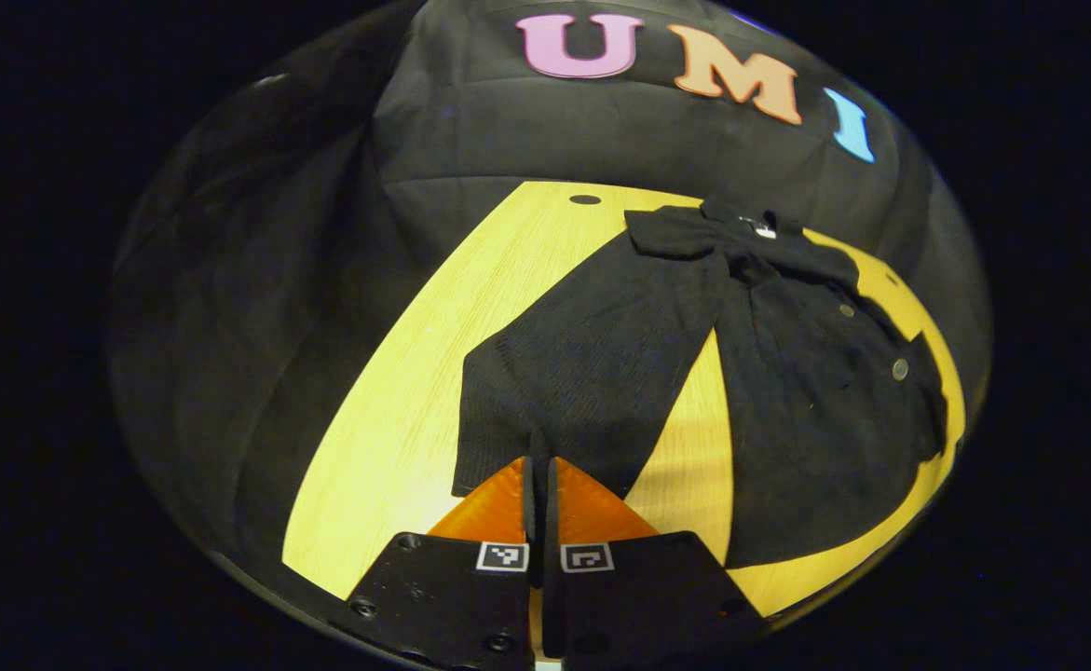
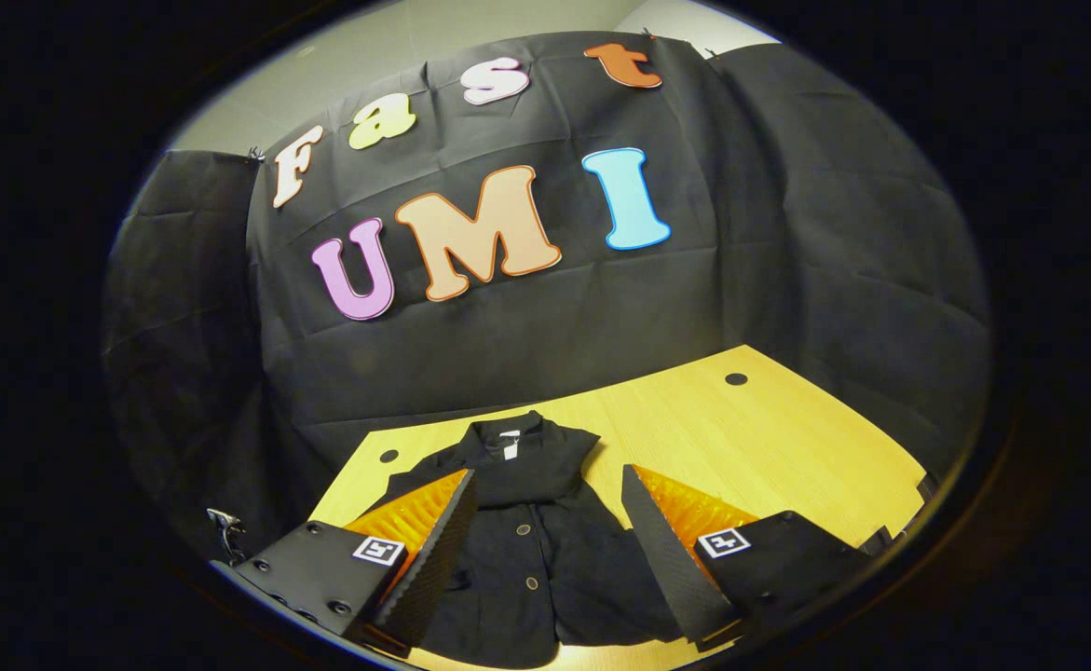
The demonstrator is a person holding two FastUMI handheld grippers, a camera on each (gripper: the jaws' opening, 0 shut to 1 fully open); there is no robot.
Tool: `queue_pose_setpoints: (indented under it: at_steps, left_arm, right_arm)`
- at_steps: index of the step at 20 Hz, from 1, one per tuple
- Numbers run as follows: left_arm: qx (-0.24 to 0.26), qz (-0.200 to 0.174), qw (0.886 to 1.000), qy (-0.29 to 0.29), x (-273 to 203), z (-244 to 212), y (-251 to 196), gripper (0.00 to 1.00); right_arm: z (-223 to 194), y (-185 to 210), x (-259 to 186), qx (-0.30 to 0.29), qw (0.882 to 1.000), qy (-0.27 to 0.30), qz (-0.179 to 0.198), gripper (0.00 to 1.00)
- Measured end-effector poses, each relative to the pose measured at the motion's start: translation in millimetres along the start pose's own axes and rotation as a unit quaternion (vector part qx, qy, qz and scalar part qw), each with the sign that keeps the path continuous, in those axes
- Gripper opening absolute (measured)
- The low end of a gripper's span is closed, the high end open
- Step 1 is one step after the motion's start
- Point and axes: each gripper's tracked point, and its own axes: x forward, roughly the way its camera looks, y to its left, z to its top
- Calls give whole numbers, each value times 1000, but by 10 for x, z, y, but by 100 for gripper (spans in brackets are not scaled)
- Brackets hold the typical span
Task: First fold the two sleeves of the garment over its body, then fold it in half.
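Table [image 1: 470, 308]: light wood-grain top, lit warm yellow. Small dark round holes in the top, one near the far edge in the left gripper view [image 1: 585, 199], two more in the right gripper view, far right [image 2: 736, 379] and far left [image 2: 388, 456]. Black cloth wall [image 2: 741, 261] hangs behind the table, creased. Pale room wall [image 2: 433, 37] shows above the cloth. Small metal clip [image 2: 225, 527] at lower left, beside the table edge.

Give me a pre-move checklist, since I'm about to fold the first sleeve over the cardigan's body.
1. Left gripper closed on the sleeve cuff: ok, fingers together at the cuff edge.
2. Sleeve laid out straight, away from the body: ok.
3. Right gripper free and open: ok, held above the black cardigan.
4. Cardigan lying flat on the wooden table, buttoned front up: ok.
5. How much fabric sits between the left fingers: cannot tell.
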Motion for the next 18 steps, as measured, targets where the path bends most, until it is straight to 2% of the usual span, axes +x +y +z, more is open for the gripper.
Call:
queue_pose_setpoints:
  at_steps: [4, 10, 15, 18]
  left_arm:
    - [-34, 3, 999, -21, -93, 310, 137, 0]
    - [-50, -28, 994, -89, -262, 1306, 108, 0]
    - [11, -51, 989, -136, -329, 1921, -283, 0]
    - [25, -75, 984, -159, -348, 2174, -685, 0]
  right_arm:
    - [8, -85, -68, 17, 1000, -6, -7, 98]
    - [25, -88, -187, 21, 1000, -15, -11, 98]
    - [-41, -190, -285, 4, 1000, -8, -28, 100]
    - [-85, -273, -313, 7, 999, -4, -31, 98]
